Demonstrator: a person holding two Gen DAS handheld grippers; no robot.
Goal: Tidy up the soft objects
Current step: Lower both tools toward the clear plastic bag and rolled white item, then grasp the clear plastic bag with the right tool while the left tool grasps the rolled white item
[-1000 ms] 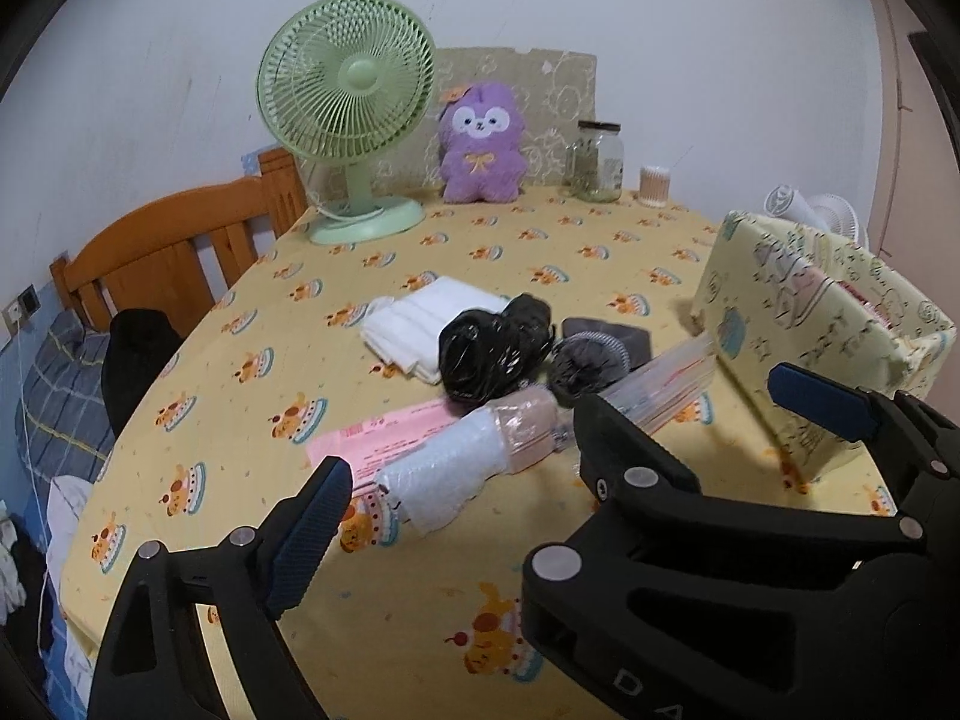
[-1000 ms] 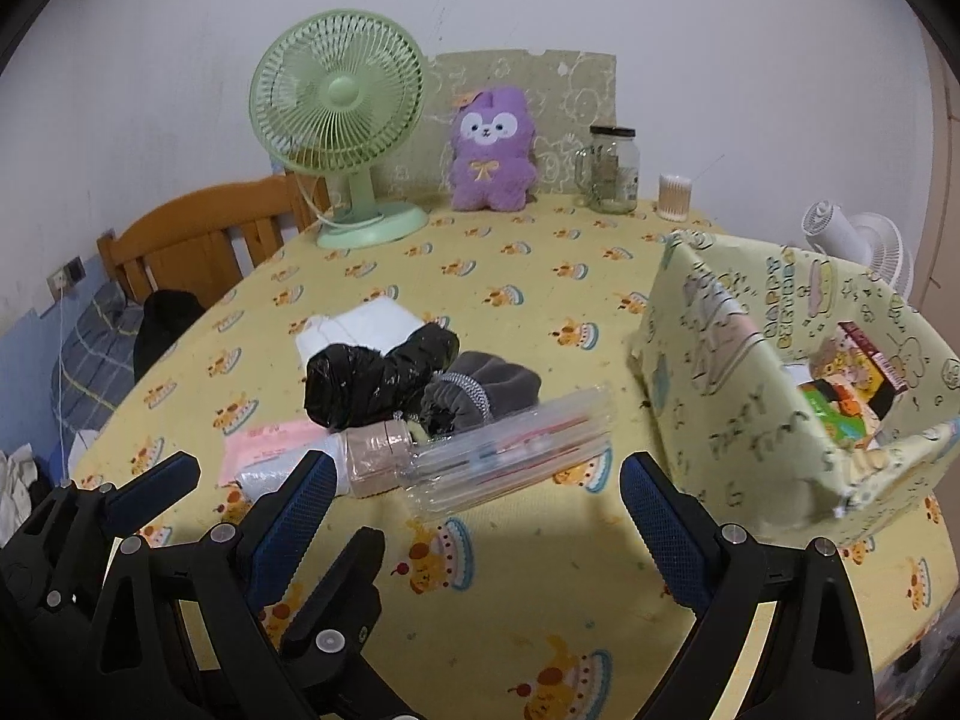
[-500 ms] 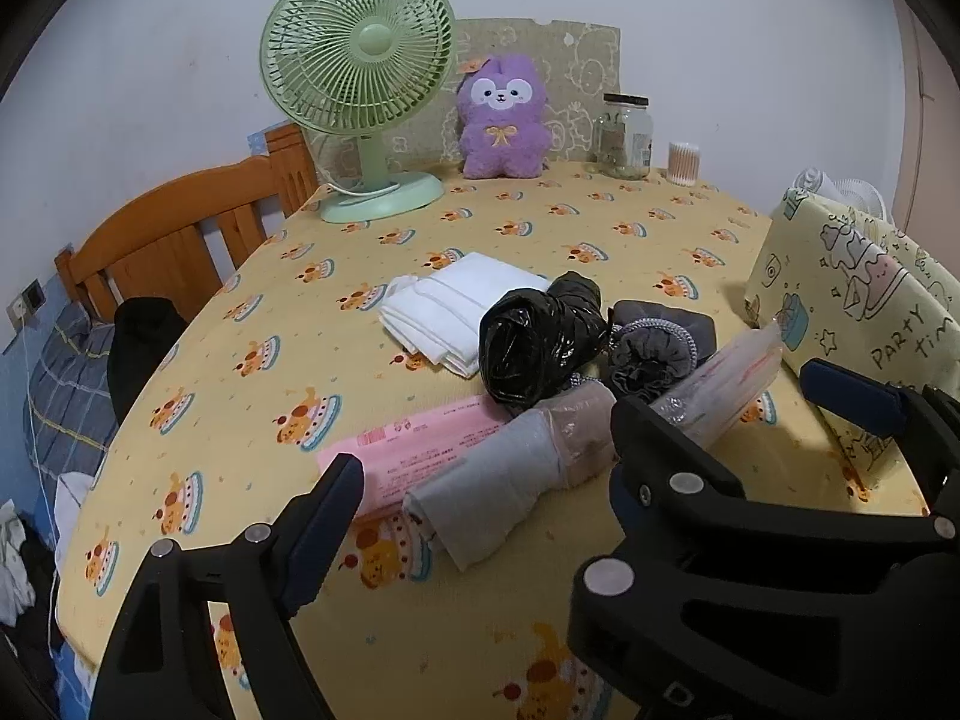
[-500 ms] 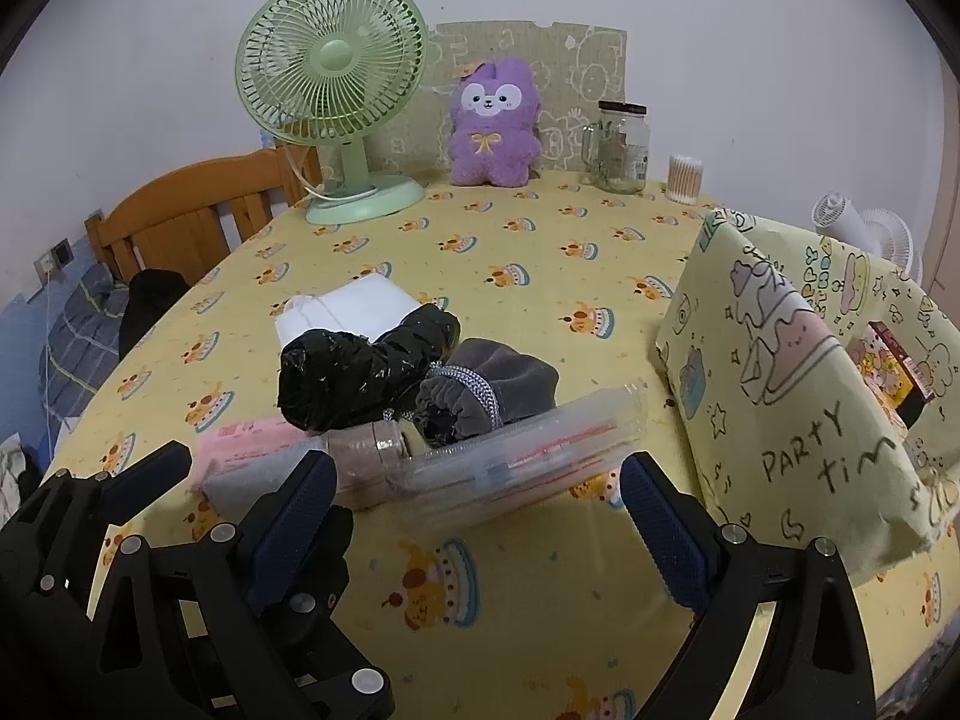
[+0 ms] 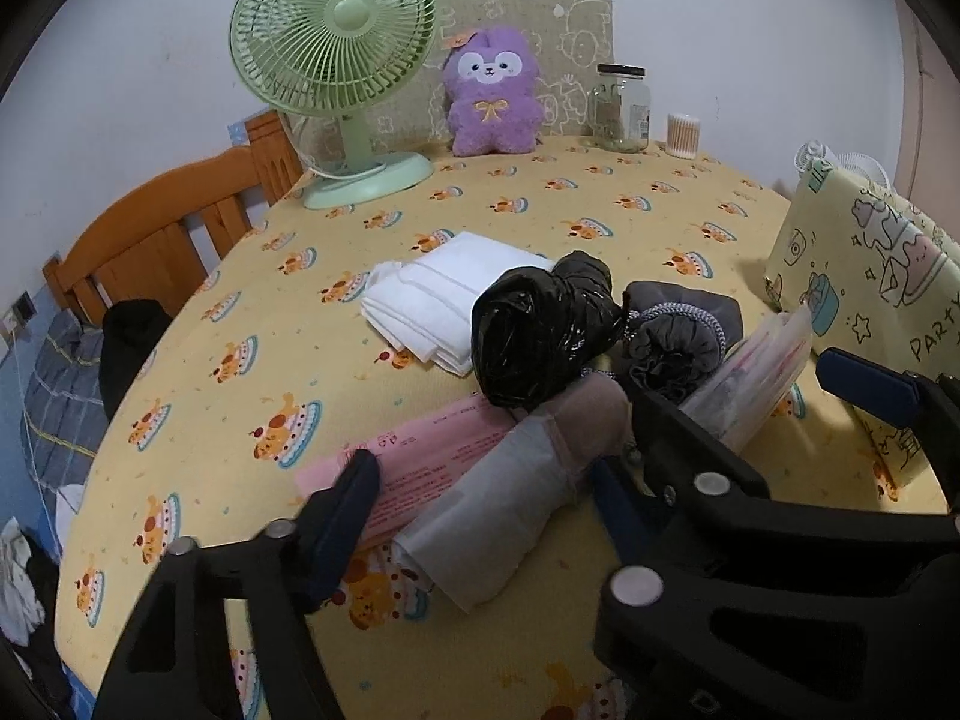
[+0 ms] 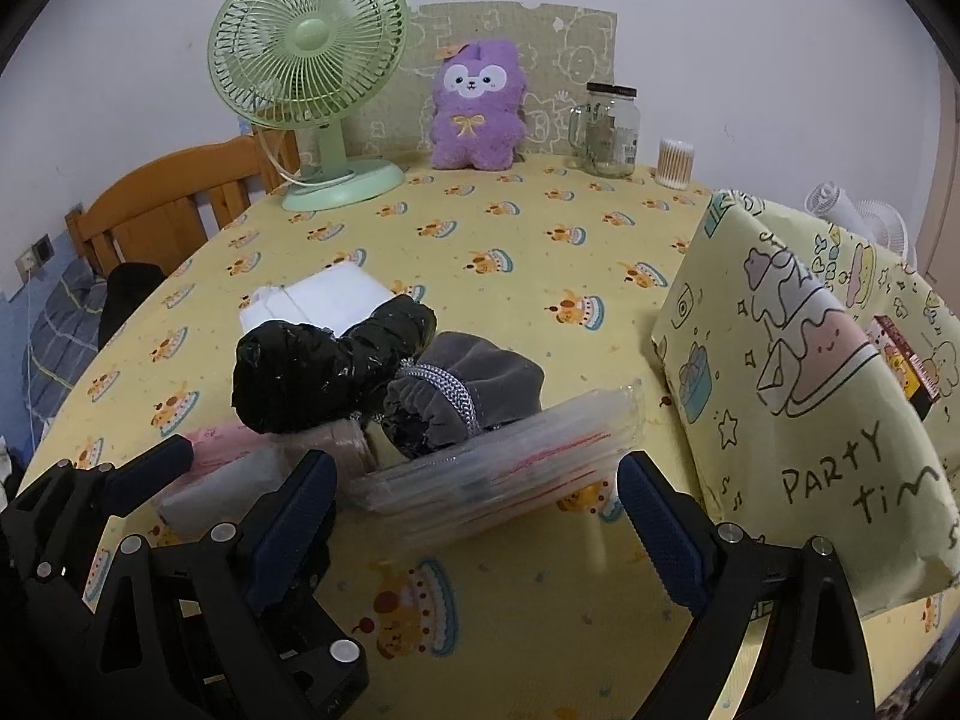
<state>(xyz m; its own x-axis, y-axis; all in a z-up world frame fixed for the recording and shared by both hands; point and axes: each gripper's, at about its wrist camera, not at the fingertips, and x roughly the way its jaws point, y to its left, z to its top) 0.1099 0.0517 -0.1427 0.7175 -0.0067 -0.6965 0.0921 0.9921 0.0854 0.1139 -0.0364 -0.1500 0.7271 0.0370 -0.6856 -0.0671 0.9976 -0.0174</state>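
The left gripper [image 5: 486, 498], jaws just narrowing around the soft grey roll [image 5: 498, 516] without visibly pinching, and the empty, open right gripper [image 6: 474, 516] were judged best closed mid-body on light, squashy, slippery bundles.

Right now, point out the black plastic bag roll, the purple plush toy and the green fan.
black plastic bag roll [image 6: 312, 375], right wrist view, middle of its crinkled side
purple plush toy [image 6: 476, 114], right wrist view, its belly
green fan [image 5: 333, 42], left wrist view, the grille
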